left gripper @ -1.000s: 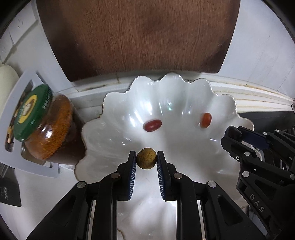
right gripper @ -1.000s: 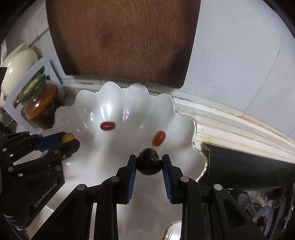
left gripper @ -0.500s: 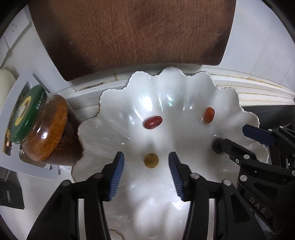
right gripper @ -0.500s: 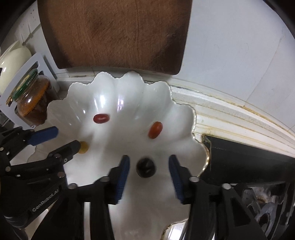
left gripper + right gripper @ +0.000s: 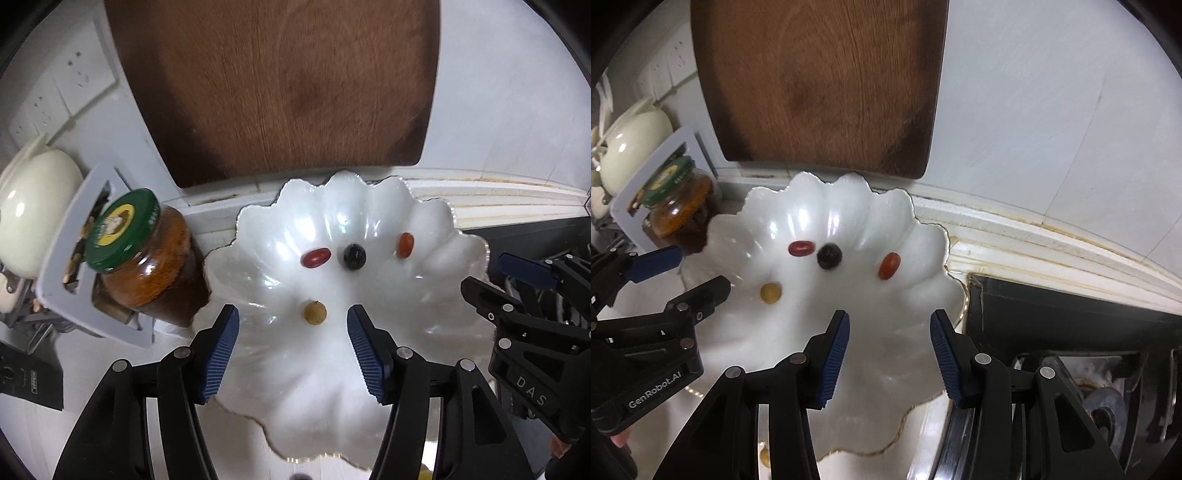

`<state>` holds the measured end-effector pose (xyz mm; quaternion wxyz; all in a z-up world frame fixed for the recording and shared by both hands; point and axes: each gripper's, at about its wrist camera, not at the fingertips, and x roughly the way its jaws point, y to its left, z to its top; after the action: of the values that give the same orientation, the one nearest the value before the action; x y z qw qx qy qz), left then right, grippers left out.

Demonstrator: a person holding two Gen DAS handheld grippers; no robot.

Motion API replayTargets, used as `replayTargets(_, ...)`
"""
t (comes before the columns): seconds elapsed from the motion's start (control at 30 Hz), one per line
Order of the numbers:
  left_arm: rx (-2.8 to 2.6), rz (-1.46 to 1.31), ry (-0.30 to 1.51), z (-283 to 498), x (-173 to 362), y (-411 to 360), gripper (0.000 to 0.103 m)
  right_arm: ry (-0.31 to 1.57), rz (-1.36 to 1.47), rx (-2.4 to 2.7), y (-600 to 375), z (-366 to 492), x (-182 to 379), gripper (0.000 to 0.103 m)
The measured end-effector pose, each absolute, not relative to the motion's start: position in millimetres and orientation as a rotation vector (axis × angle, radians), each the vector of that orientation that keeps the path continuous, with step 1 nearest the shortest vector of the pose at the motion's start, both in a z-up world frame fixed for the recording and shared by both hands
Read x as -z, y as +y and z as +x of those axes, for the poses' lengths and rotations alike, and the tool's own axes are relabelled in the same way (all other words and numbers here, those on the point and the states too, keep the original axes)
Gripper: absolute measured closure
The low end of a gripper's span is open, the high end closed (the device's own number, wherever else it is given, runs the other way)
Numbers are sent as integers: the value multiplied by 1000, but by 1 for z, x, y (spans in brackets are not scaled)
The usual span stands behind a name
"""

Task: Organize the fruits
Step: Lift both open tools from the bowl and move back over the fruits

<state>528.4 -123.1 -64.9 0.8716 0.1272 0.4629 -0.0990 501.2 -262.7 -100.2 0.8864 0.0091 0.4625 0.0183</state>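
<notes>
Both grippers have let go within the last second. A second ago the left gripper (image 5: 291, 343) pinched the small yellow-brown fruit (image 5: 314, 312) and the right gripper (image 5: 889, 349) pinched the dark round fruit (image 5: 829, 256); now both sets of fingers are spread wide, holding nothing, and pulled back toward the near rim of the scalloped white dish (image 5: 469, 243).

The yellow-brown fruit lies on the dish floor toward the near-left side, just ahead of the left gripper's fingers. The dark fruit has rolled from its release point to the middle of the dish and now sits just beside the red oval fruit (image 5: 316, 257), close enough that I cannot tell whether they touch. The orange oval fruit (image 5: 405, 244) lies apart, toward the far-right rim.

So four fruits are in the dish, and this pair of placements looks done. At the bottom of the right wrist view a small yellowish object (image 5: 764, 456) shows outside the near rim; it may be another fruit, but it is too cut off to tell.

Around the dish: a green-lidded jar (image 5: 144, 266) of brownish preserve stands against its left rim, in front of a white rack (image 5: 62, 295), and a wooden cutting board (image 5: 280, 85) leans on the wall behind. A black stove top (image 5: 1052, 314) borders the right rim. The jar crowds the left approach; the fruits roll freely on the glossy slope.
</notes>
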Motion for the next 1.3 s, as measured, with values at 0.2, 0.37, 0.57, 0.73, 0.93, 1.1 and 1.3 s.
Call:
replayTargets(0.2,223,242,922,502,42,-119,41,897,28,-52,-263,474,77,56)
replayTargets(0.37,227,227,884,478,22,-114,40,849,25,-64,-260,451,59,56)
replayTargets(0.57,232,222,831,447,6,-112,38,801,27,-83,-258,421,43,56)
replayTargets(0.73,225,205,798,421,-5,-108,38,761,23,-92,-257,395,32,56)
replayTargets(0.93,230,179,776,397,-13,-103,37,724,27,-95,-255,368,21,56)
replayTargets(1.1,233,164,756,375,-18,-99,37,700,24,-103,-252,346,15,56)
replayTargets(1.3,226,150,724,349,-25,-96,34,676,29,-121,-249,324,11,56)
